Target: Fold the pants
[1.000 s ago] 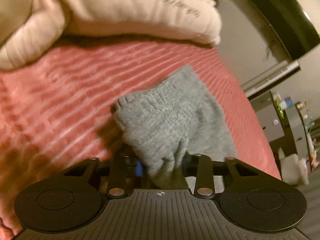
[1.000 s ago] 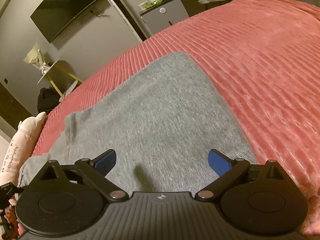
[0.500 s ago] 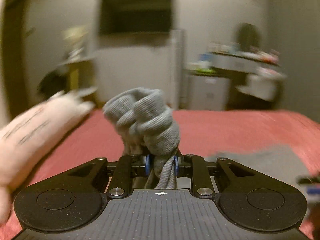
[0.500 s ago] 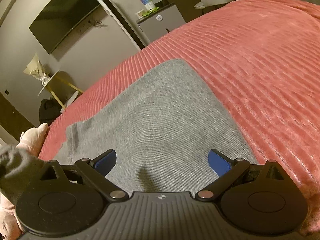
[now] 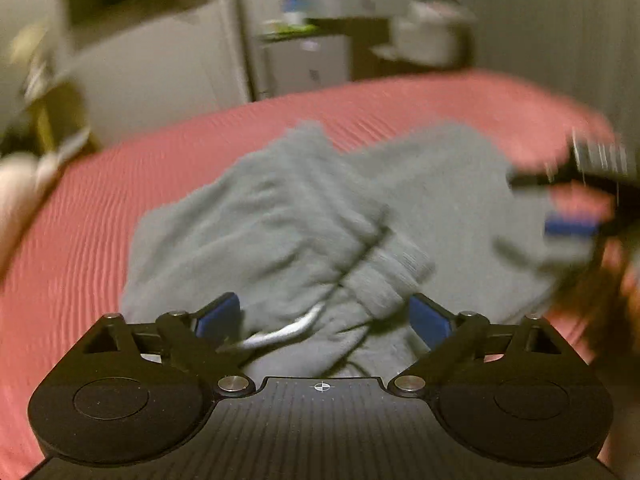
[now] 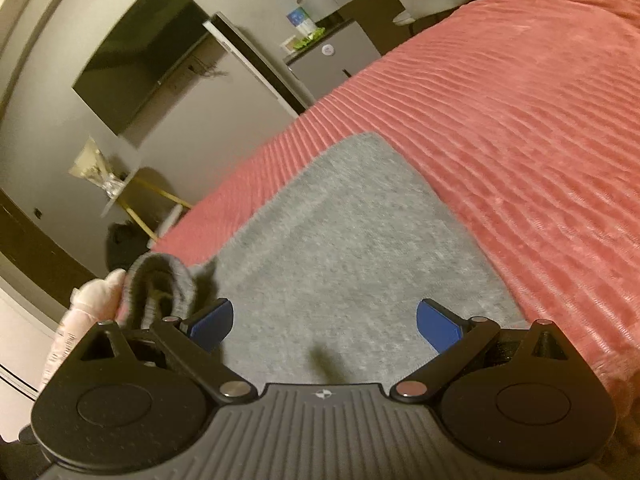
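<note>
Left claw (image 5: 325, 316) now off pants (image 5: 280, 216)

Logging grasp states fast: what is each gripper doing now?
Left gripper: open, holding nothing, over the pants.
Right gripper: open, holding nothing.

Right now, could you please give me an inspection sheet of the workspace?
Surface: red ribbed bedspread.
Job's things: grey pants lie on it; one part is folded over in a loose, rumpled heap in the left view, with a white drawstring showing.
Clutter: pale pillow at the bed's edge.
Grippers: left gripper open, over the rumpled fold, holding nothing; right gripper open, over flat cloth.
Cables: nothing seen.
Surroundings: wall TV, small fridge, side table; the left view is blurred.
</note>
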